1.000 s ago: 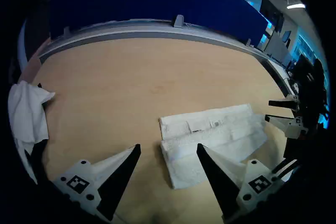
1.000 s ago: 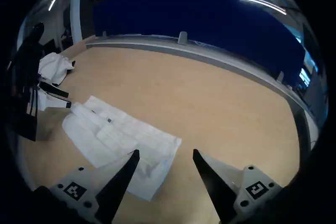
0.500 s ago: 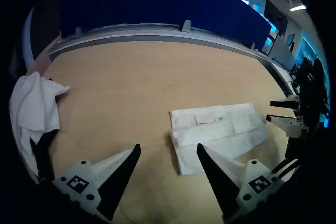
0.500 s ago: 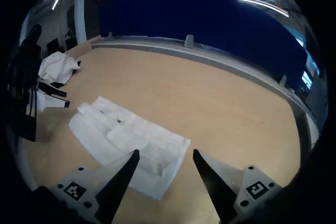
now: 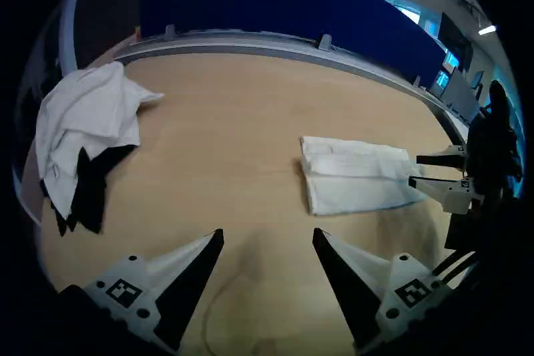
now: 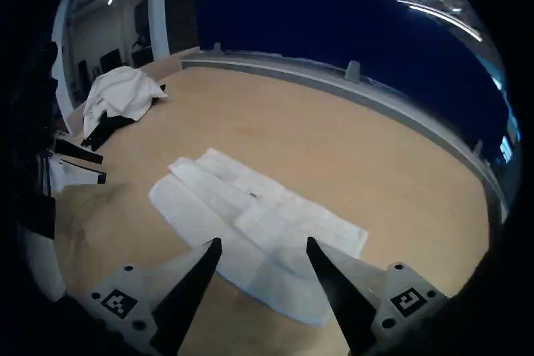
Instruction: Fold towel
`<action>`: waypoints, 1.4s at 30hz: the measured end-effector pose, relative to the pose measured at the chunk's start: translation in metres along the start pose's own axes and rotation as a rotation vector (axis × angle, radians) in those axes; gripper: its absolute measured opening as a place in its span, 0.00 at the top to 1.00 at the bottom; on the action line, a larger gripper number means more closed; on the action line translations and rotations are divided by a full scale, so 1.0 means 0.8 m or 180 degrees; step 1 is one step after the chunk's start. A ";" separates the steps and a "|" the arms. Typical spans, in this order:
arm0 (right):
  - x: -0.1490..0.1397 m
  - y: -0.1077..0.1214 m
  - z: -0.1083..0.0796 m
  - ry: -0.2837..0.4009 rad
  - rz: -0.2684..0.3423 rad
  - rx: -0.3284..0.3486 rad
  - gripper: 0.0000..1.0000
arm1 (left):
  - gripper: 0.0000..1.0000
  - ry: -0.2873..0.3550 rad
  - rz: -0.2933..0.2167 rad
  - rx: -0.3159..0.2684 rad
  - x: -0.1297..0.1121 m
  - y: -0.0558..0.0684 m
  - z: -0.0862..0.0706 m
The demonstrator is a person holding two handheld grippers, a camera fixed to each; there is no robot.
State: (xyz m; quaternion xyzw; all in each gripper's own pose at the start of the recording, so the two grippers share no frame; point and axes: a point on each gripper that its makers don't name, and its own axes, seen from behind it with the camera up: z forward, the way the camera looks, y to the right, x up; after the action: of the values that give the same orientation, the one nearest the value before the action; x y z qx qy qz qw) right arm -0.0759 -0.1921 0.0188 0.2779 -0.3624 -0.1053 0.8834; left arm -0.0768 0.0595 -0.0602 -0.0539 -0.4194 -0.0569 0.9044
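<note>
The left hand-held gripper is hovering over the bare wooden desk, its fingers spread wide and empty. The right hand-held gripper is hanging above the folded white towel lying flat on the desk, equally wide and gripping nothing.

So the left gripper has its fingers spread wide, pointing forward and angled down a bit. The right gripper is the same deal, jaws wide apart (pretty much a mirror of the left). In the left gripper view the right one sits at the far right edge, fingers parted, pointing left. In the right gripper view the left one sits at the far left edge, also parted.
</note>
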 end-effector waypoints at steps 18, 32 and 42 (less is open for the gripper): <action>0.001 -0.067 0.030 -0.0090 -0.0176 0.0317 0.01 | 0.01 -0.0009 -0.0214 0.0166 -0.052 -0.032 -0.047; -0.018 -0.088 0.050 -0.0211 -0.0247 0.0446 0.01 | 0.01 -0.0006 -0.0278 0.0172 -0.060 -0.034 -0.056; -0.008 -0.074 0.064 -0.0218 -0.0264 0.0396 0.01 | 0.01 -0.0009 -0.0262 0.0187 -0.059 -0.037 -0.057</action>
State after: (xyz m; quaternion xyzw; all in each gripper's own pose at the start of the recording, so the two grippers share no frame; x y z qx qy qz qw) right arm -0.1153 -0.2595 0.0114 0.3433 -0.3864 -0.1285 0.8463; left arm -0.0775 0.0265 -0.1240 -0.0101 -0.4241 -0.0817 0.9019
